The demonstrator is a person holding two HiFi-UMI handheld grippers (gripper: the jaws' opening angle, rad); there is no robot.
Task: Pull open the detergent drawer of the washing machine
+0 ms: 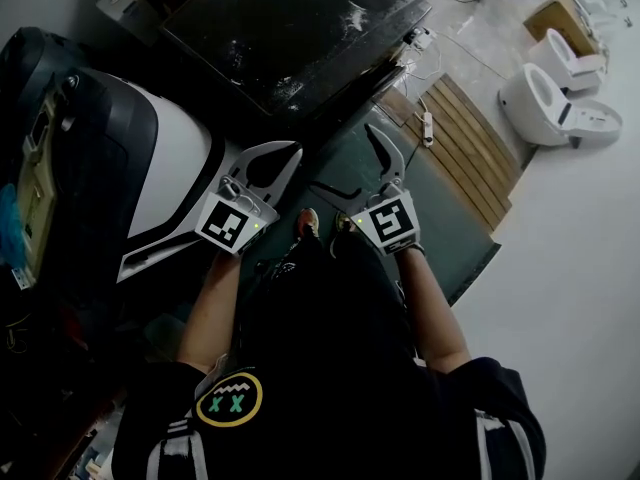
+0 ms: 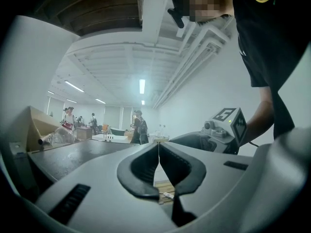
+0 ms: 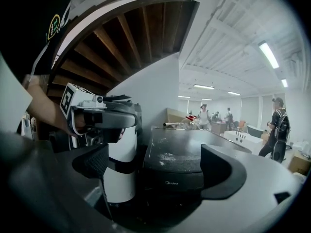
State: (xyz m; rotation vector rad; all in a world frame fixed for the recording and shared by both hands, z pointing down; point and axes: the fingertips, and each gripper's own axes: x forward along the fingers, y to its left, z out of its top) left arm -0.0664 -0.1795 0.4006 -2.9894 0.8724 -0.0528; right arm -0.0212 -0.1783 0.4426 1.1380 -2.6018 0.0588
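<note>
Detergent drawer: not made out in any view. The front panel of the washing machine (image 3: 179, 155) is dark, and no seam or pull shows on it.

Washing machine: 1, black, dusty lid. It stands ahead of both grippers and fills the top of the head view (image 1: 290, 28).

Handling (judgement): the drawer is likely light, smooth plastic on short runners that sticks at the start. Take it by the recessed lip on its face and pull straight out, since skewing could jam it.

Grippers: 2.
- Left gripper (image 2: 159, 144): jaws closed tip to tip, nothing held; in the head view (image 1: 290, 153) it is short of the machine.
- Right gripper (image 3: 160, 169): jaws spread wide, empty, aimed at the machine's front; seen in the head view (image 1: 383, 153) near the machine's corner.

Surroundings: 1 white-and-black rounded appliance (image 1: 170, 158) left of the machine. 2 toilets (image 1: 555, 103) (image 1: 570, 58) stand well apart on the floor to the right. 1 run of wooden slats (image 1: 470, 138) lies between.
</note>
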